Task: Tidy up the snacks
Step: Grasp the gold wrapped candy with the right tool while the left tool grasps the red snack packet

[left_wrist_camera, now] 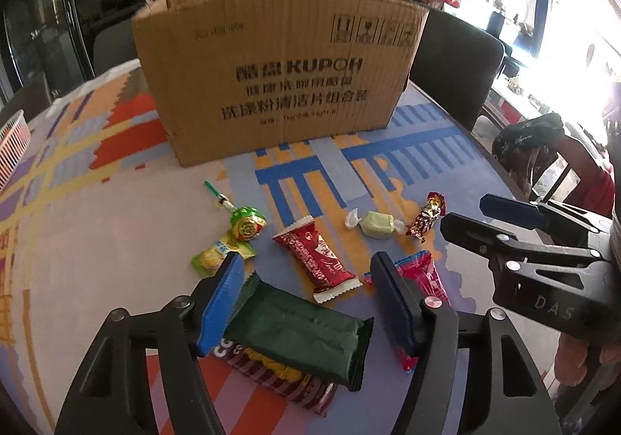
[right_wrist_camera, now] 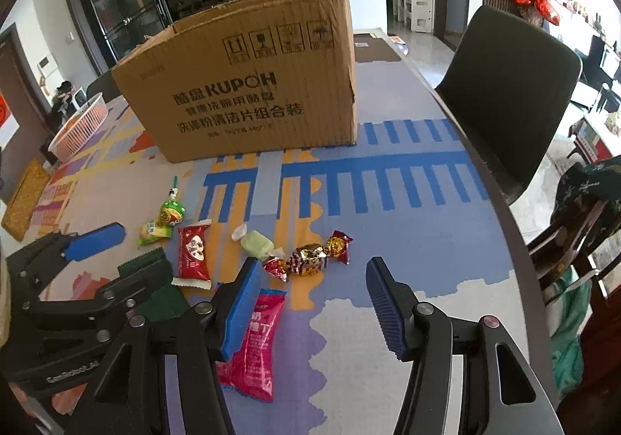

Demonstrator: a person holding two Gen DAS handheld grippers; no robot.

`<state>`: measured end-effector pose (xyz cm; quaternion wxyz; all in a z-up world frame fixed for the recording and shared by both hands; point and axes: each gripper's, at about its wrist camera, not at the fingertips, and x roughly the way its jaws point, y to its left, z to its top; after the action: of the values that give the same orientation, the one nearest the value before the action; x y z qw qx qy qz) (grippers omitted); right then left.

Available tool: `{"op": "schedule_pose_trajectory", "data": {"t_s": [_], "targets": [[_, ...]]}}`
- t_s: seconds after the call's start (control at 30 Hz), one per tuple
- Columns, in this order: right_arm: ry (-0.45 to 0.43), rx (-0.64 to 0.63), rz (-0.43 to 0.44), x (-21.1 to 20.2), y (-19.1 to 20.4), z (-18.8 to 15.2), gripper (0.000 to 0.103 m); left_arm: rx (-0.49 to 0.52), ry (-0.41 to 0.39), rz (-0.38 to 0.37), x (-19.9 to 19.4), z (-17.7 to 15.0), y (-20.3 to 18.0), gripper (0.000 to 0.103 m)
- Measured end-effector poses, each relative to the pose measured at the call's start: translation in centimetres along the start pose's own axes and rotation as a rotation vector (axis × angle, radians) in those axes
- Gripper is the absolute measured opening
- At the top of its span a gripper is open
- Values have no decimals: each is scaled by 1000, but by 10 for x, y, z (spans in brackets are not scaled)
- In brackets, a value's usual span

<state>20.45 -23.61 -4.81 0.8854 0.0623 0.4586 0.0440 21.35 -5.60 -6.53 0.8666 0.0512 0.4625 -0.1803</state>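
Green packet (left_wrist_camera: 299, 334) lies nearest, between left gripper (left_wrist_camera: 306, 303) fingers, spread wide, nothing held. Right gripper (right_wrist_camera: 310, 303) also apart, empty, w/ pink packet (right_wrist_camera: 252, 342) by its left finger. Cardboard box (left_wrist_camera: 271, 62) stands behind snacks. Best: straddle packet's short width, close gently.

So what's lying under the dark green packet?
Under the dark green packet, a maroon striped wrapper with a yellow design pokes out at the near edge; the rest is covered.
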Motion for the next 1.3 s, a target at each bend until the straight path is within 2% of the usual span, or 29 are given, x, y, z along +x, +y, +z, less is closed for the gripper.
{"op": "schedule_pose_trajectory", "data": {"t_s": [0.1, 0.17, 0.4, 0.6, 1.0, 1.07, 1.2, 1.3], "targets": [[4, 5, 4, 5, 0, 0, 57, -13, 19, -3, 10, 2, 1, 63], [9, 20, 9, 8, -2, 1, 56, -31, 33, -14, 17, 3, 2, 58], [41, 53, 27, 23, -6, 4, 47, -41, 51, -26, 29, 4, 1, 57], [55, 65, 45, 32, -7, 4, 47, -54, 68, -28, 40, 8, 1, 53], [79, 55, 24, 47, -7, 8, 41, -60, 81, -16, 50, 14, 4, 49], [77, 36, 9, 47, -4, 7, 39, -57, 81, -11, 50, 15, 3, 45], [75, 19, -15, 48, 0, 6, 24, -47, 80, 4, 53, 16, 1, 39], [81, 21, -6, 49, -1, 6, 20, -37, 82, 15, 52, 16, 1, 31]]}}
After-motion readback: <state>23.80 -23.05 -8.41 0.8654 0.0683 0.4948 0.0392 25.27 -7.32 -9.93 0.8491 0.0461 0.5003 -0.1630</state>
